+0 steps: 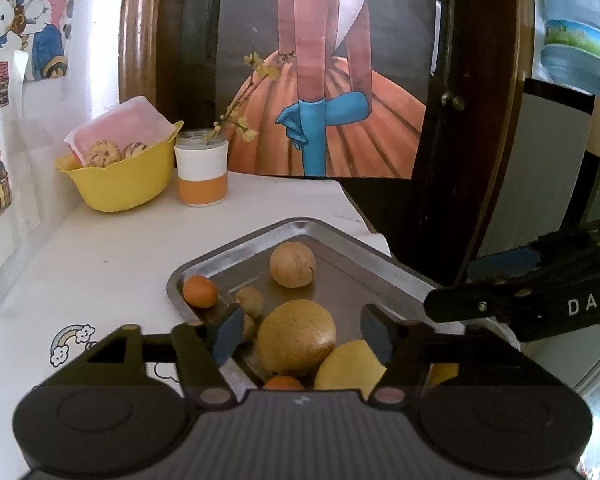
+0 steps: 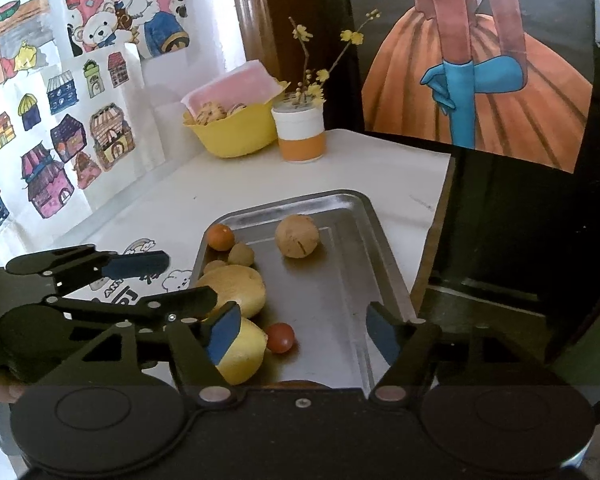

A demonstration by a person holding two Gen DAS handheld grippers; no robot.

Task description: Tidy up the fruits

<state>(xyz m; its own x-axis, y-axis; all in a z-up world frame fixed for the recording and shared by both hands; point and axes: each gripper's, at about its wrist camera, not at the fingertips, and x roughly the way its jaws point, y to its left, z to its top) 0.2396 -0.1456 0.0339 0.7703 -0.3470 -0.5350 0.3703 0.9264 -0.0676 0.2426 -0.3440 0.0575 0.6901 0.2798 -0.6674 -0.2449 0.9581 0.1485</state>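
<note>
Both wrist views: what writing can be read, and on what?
"DAS": white letters on the black arm of the right tongs, cut off by the picture's edge.
Water bottle label: too blurred to read.
Sticker lettering on the table: partly hidden, unreadable.

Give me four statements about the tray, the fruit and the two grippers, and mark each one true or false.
1. The metal tray holds several fruits. True.
2. The left gripper is shut on the lemon. False: its jaws are open and hold nothing.
3. The yellow bowl stands beside the white and orange cup. True.
4. The right gripper grips the small red fruit. False: its jaws are open, empty.
</note>
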